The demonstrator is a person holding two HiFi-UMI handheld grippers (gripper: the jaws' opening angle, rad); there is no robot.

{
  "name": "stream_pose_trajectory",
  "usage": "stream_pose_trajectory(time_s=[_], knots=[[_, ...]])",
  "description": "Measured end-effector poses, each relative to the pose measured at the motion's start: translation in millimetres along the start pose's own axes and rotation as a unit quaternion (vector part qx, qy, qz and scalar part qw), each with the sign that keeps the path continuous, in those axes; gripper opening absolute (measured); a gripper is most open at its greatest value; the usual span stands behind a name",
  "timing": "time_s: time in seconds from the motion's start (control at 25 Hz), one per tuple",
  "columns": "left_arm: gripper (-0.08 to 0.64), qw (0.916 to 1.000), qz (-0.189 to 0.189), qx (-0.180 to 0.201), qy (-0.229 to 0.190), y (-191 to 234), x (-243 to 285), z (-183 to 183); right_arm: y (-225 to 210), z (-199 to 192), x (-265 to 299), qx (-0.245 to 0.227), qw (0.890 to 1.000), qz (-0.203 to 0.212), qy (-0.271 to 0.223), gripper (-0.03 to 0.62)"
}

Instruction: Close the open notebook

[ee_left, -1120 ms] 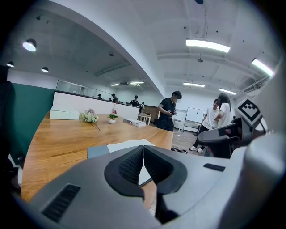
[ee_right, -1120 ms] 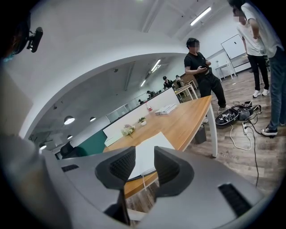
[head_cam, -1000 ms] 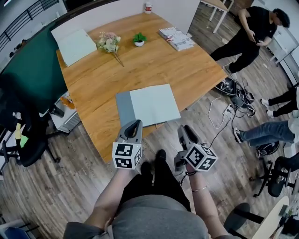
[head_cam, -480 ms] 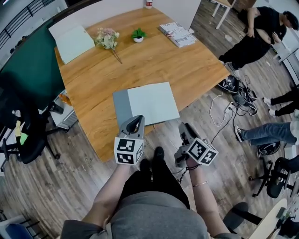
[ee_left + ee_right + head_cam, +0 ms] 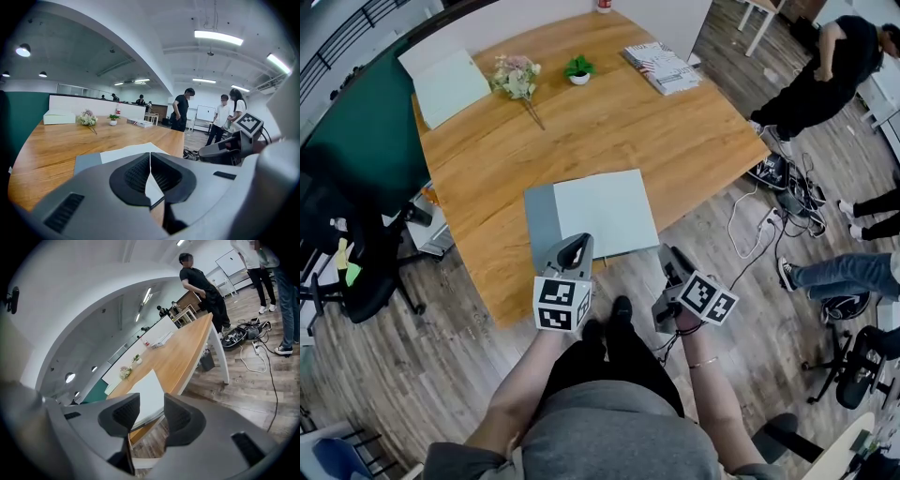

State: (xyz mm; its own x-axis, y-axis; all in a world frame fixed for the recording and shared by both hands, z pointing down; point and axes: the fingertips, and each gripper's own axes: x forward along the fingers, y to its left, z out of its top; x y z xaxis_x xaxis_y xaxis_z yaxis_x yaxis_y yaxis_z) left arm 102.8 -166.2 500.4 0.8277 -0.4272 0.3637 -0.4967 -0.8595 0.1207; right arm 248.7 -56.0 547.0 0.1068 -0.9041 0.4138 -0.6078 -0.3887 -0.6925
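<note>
The notebook (image 5: pixel 600 214) lies flat near the table's front edge, a pale green sheet with a grey strip along its left side. It shows in the left gripper view as well (image 5: pixel 126 152), and in the right gripper view (image 5: pixel 147 394). My left gripper (image 5: pixel 575 246) hovers just short of the notebook's near edge, its jaws shut tip to tip on nothing (image 5: pixel 150 154). My right gripper (image 5: pixel 668 255) hangs off the table's front edge, to the right of the notebook and over the floor. Its jaws are opening, with nothing between them (image 5: pixel 151 406).
The wooden table (image 5: pixel 581 131) carries a pale pad (image 5: pixel 448 84), a flower bunch (image 5: pixel 517 80), a small potted plant (image 5: pixel 579 79) and stacked books (image 5: pixel 656 67) at the back. A black chair (image 5: pixel 347 272) stands left. Cables (image 5: pixel 769 202) and people (image 5: pixel 834 66) are at the right.
Both grippers have edged a little toward the table's front edge. The right one has sunk and rolled slightly. The notebook has not moved.
</note>
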Motion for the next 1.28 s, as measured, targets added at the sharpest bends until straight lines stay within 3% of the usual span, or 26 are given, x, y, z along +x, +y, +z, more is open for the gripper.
stream_pose_trajectory(time_s=[0.56, 1.28], knots=[[0.025, 0.9992, 0.027, -0.013, 0.027, 3, 31, -5, -24, -7, 36, 0.019, 0.997, 0.026, 0.075, 0.181], [0.025, 0.9968, 0.052, -0.032, 0.051, 13, 47, -20, -31, -30, 58, 0.067, 0.982, 0.079, 0.157, 0.198]])
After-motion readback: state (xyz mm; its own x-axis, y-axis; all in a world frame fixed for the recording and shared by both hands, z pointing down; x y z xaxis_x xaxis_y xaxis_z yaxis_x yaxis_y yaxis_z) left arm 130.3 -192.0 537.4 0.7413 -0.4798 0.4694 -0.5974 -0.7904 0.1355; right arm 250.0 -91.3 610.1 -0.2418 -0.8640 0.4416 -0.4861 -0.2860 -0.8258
